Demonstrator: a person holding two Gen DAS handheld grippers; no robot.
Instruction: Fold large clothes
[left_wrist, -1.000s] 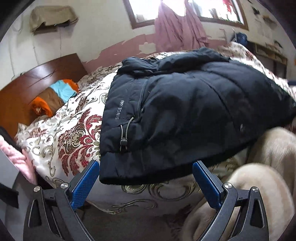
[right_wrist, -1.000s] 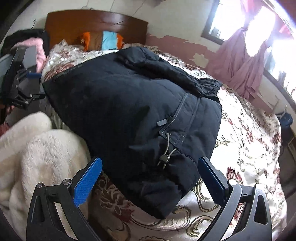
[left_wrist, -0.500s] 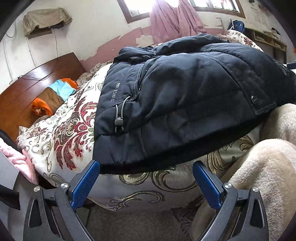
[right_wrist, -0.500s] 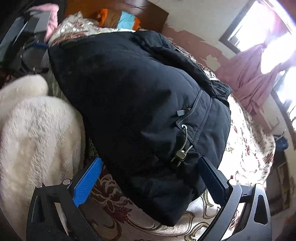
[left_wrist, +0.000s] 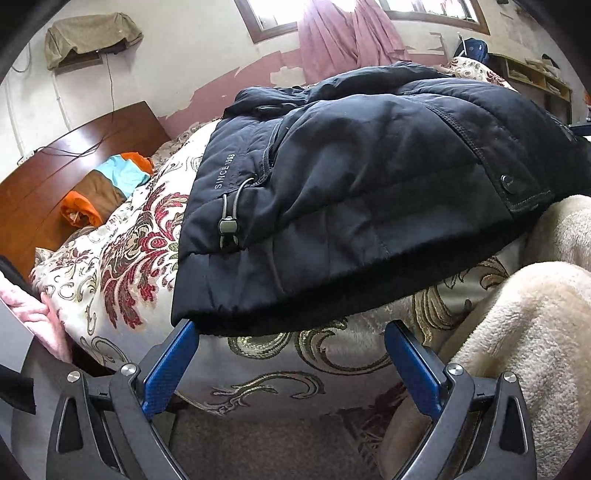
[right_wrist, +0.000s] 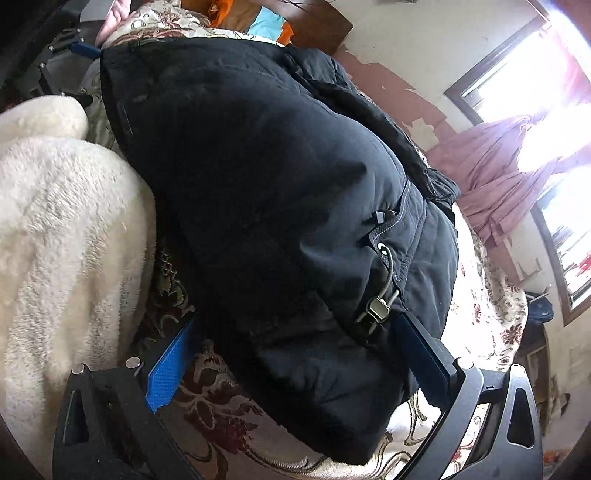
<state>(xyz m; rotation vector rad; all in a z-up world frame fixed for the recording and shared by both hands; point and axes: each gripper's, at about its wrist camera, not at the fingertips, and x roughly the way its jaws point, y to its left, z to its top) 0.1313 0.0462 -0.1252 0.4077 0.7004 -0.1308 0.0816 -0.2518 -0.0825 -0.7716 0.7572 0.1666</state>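
Observation:
A black padded jacket (left_wrist: 369, 192) lies spread on the bed, its hem toward me, with a drawcord toggle (left_wrist: 228, 226) near its left corner. My left gripper (left_wrist: 291, 332) is open just below the hem's left corner, its left fingertip touching the hem edge. In the right wrist view the jacket (right_wrist: 266, 184) fills the middle, and its right hem corner with a toggle (right_wrist: 378, 308) reaches between the fingers of my open right gripper (right_wrist: 295, 336). The left gripper (right_wrist: 70, 48) shows small at the top left of that view.
A floral bedspread (left_wrist: 122, 258) covers the bed. A cream fleece blanket (left_wrist: 535, 332) bulges at the near edge between the grippers, also seen as the blanket (right_wrist: 62, 240). A wooden headboard (left_wrist: 55, 177), a striped pillow (left_wrist: 107, 184) and pink curtains (right_wrist: 498, 177) lie beyond.
Both grippers have come in closer to the jacket's hem. The right gripper has tilted, and the hem corner now sits between its fingers. Both stay open.

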